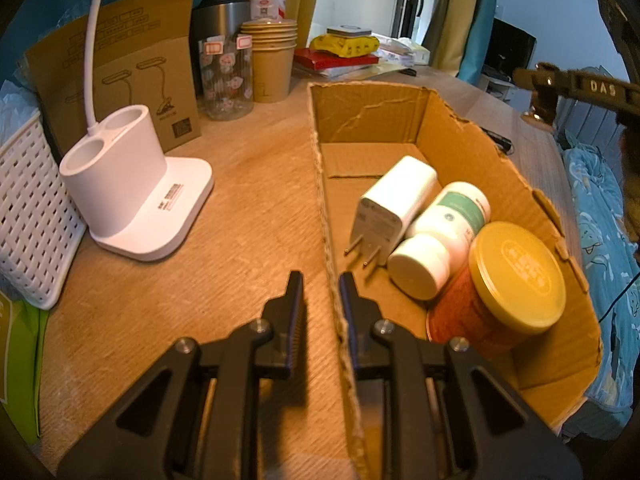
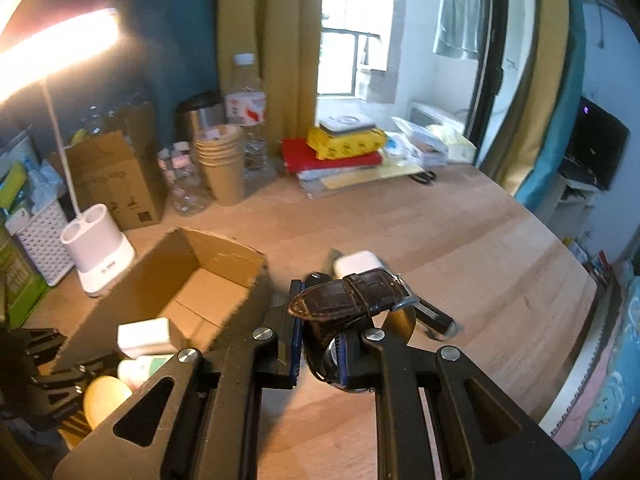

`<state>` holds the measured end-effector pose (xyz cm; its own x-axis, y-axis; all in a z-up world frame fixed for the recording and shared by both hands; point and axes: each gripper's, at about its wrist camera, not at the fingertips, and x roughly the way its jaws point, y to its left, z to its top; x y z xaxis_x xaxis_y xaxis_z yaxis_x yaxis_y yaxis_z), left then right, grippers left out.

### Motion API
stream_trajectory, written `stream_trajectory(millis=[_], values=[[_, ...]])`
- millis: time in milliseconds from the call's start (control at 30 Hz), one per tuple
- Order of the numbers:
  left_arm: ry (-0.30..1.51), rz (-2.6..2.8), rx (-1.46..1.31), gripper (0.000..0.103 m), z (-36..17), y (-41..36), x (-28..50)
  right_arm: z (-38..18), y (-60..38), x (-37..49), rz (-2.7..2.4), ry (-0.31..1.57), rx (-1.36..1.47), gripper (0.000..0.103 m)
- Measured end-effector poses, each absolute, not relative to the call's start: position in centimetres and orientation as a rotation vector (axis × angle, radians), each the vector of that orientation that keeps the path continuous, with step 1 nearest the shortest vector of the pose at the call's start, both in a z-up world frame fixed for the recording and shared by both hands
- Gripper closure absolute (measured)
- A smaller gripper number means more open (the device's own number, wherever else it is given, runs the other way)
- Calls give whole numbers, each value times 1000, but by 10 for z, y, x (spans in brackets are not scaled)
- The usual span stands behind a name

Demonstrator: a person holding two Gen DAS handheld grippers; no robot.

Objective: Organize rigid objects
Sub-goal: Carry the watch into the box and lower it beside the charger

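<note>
Here the right gripper is pinching a watch by its dark leather strap, which arches up and over the fingertips with its long axis running crosswise to the fingers; the watch hangs clear of the table. What the coming move turns on is where the cardboard box lies from this gripper: ahead and to its left, lower down, open top facing up, with its long axis running away from the gripper. A white charger, a white bottle and a yellow-lidded can already lie bunched at the box's near end, so the free floor is toward the far end. Just beyond the right fingertips, a white case and a dark stick-like thing, both blurred, sit on the table, probably next in line. The left gripper is pressed onto the box's near left wall, one finger each side, seemingly steadying it. The right hand is the one placed to deliver the watch.
</note>
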<state>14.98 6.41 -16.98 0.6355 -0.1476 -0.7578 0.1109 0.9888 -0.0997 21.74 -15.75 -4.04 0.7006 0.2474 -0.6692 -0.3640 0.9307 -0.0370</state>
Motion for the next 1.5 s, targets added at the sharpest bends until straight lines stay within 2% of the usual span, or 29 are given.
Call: stream_trajectory(millis=[667, 1067, 1500], values=[[872, -150, -48, 83, -169, 66, 151, -27, -71, 214, 525, 678, -231, 88], [872, -149, -48, 83, -169, 66, 150, -56, -31, 215, 602, 750, -295, 88], [872, -149, -47, 83, -169, 66, 150, -103, -40, 229, 560, 904, -323, 88]])
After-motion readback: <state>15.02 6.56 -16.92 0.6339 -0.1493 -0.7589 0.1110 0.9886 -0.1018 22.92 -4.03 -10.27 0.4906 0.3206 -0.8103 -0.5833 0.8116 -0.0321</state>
